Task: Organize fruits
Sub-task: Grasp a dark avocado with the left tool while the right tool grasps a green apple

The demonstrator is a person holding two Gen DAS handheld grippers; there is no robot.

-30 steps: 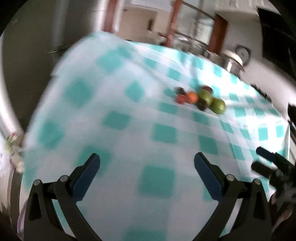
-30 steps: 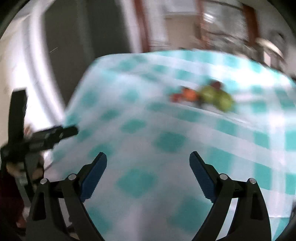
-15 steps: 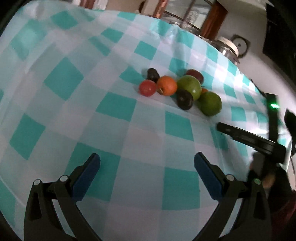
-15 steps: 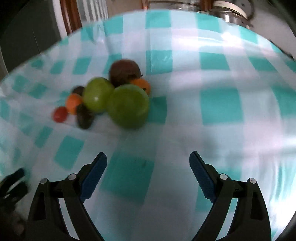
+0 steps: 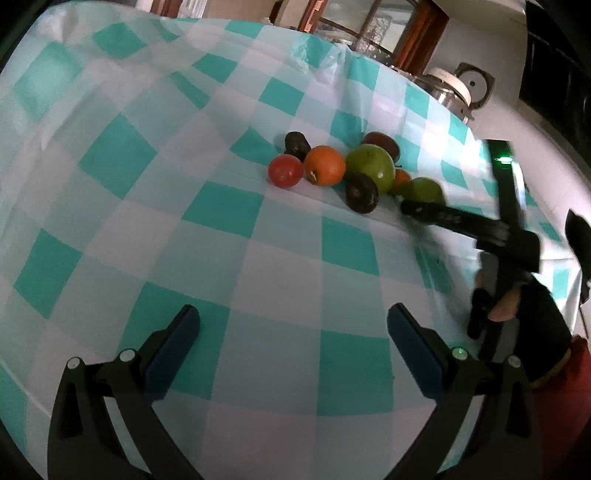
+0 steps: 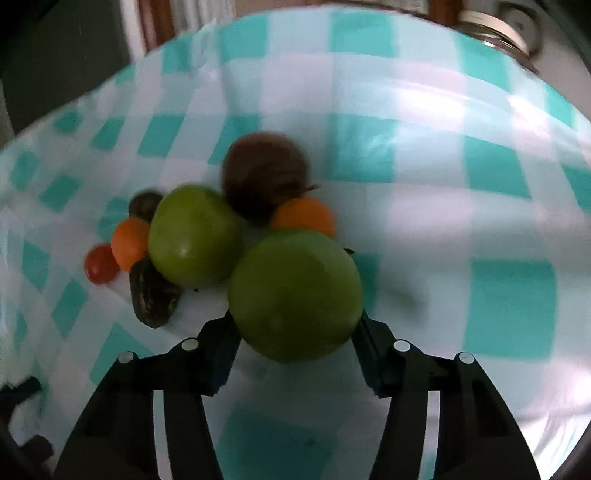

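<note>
A heap of fruit lies on the teal-and-white checked tablecloth (image 5: 221, 206): a red tomato (image 5: 284, 171), an orange (image 5: 324, 165), a green fruit (image 5: 371, 168), two dark avocados (image 5: 362, 193) and a brown fruit (image 5: 382, 142). In the right wrist view my right gripper (image 6: 295, 332) is closing, and its pads touch both sides of the nearest big green fruit (image 6: 295, 295). A second green fruit (image 6: 194, 234) sits just left of it. My left gripper (image 5: 293, 325) hangs open over bare cloth, well short of the heap.
A lidded metal pot (image 5: 450, 86) stands beyond the table's far right edge, in front of a wooden-framed cabinet (image 5: 369, 22). A person's hand (image 5: 506, 310) holds the right gripper's handle at the right. The cloth bulges up near the far edge (image 5: 317, 55).
Both grippers swung in over the table toward the fruit. The right gripper reached the near green fruit and its jaws narrowed around it. The left gripper has stayed open.
</note>
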